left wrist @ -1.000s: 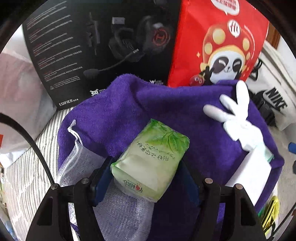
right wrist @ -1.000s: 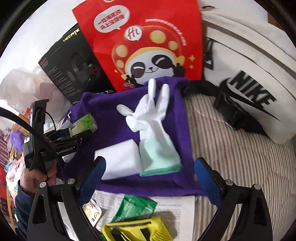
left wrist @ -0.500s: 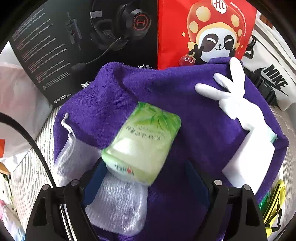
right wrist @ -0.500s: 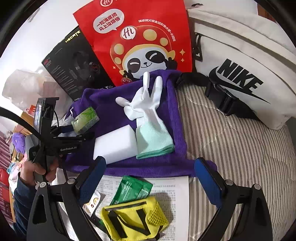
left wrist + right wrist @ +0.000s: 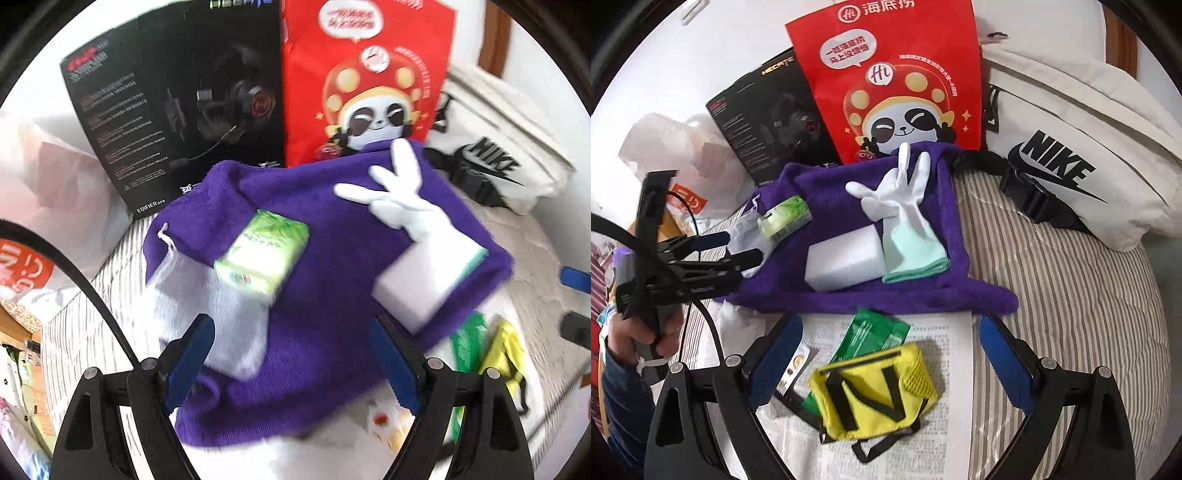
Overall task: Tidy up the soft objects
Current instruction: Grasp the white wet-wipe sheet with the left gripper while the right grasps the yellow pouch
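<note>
With tissue pack (image 5: 264,254) set at nine o'clock on purple towel (image 5: 325,332), released.
Left gripper (image 5: 291,360) just spread wider, jaws empty, clear of pack; right gripper (image 5: 890,358) jaws spread, empty above yellow pouch (image 5: 871,391). Glove (image 5: 905,206) and sponge (image 5: 844,262) grouped beside, probably gathering soft items together.

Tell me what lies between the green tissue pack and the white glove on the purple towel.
Only bare purple towel separates the tissue pack from the white glove; the right wrist view shows this most clearly.
</note>
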The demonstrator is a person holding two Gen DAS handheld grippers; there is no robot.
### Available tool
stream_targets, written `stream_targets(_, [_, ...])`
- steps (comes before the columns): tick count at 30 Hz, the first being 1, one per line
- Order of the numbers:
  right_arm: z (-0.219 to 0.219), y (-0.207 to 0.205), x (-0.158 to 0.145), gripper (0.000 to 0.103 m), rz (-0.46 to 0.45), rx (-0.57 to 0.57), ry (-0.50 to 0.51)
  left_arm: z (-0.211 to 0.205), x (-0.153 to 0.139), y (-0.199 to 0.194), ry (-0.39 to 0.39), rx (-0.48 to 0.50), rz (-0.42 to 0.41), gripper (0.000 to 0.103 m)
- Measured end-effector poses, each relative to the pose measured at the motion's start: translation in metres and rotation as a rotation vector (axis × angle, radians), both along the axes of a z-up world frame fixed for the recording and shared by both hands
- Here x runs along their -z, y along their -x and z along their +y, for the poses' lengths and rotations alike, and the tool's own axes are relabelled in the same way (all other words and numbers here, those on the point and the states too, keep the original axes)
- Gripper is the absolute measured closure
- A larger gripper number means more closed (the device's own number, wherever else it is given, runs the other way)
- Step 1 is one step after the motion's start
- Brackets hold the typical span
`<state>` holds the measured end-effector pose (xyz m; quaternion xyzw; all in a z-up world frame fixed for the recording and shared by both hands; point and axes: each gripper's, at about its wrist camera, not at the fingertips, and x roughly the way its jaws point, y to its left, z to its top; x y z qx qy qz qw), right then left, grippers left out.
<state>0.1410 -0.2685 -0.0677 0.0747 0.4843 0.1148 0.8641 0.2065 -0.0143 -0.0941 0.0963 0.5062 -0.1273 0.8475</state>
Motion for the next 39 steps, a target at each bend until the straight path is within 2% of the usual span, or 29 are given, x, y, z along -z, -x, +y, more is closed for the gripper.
stream_targets(4, [0.001,0.014,0.002,0.007,-0.002,0.0,0.01,0.007,-0.012,0.028,0.07,0.044,-0.011,0.016])
stream_targets(8, [-0.001,0.025,0.003,0.007,-0.005,0.002,0.014,0.016,-0.011,0.061,0.11,0.085,-0.016,0.016])
stream_targets(13, [-0.006,0.034,0.002,0.007,-0.01,0.015,0.014,0.021,0.001,0.095,0.098,0.121,-0.023,0.015])
stream_targets(16, [-0.008,0.038,0.0,0.007,-0.016,0.005,-0.011,0.024,0.015,0.1,0.103,0.133,-0.001,0.015])
stream_targets(18, [-0.008,0.04,0.0,0.007,-0.02,0.01,0.008,0.024,0.024,0.103,0.107,0.142,0.013,0.015])
stream_targets(23, [-0.012,0.044,0.005,0.007,-0.016,0.014,0.006,0.014,0.054,0.107,0.051,0.188,0.053,0.011])
stream_targets(25, [-0.013,0.045,0.009,0.007,-0.011,0.015,0.011,0.011,0.055,0.112,0.043,0.208,0.014,0.011])
stream_targets(28, [-0.015,0.046,0.016,0.007,0.002,0.017,0.012,0.009,0.055,0.116,0.039,0.221,-0.001,0.014])
stream_targets(30, [-0.015,0.047,0.019,0.007,0.006,0.015,0.014,0.006,0.055,0.12,0.024,0.222,-0.025,0.038])
stream_targets(31, [-0.014,0.047,0.02,0.007,0.006,0.013,0.014,0.006,0.054,0.121,0.022,0.219,-0.037,0.044])
stream_targets(32, [-0.014,0.048,0.021,0.007,0.005,0.01,0.013,0.006,0.053,0.123,0.041,0.218,-0.041,0.054])
stream_targets(33, [-0.013,0.048,0.022,0.007,0.005,0.008,0.011,0.006,0.052,0.124,0.055,0.217,-0.045,0.061])
stream_targets(37, [-0.009,0.052,0.027,0.007,0.007,-0.001,-0.005,0.006,0.048,0.128,0.069,0.189,-0.069,0.077])
stream_targets(39, [-0.006,0.054,0.029,0.007,0.004,-0.014,-0.004,0.008,0.047,0.128,0.064,0.174,-0.074,0.092])
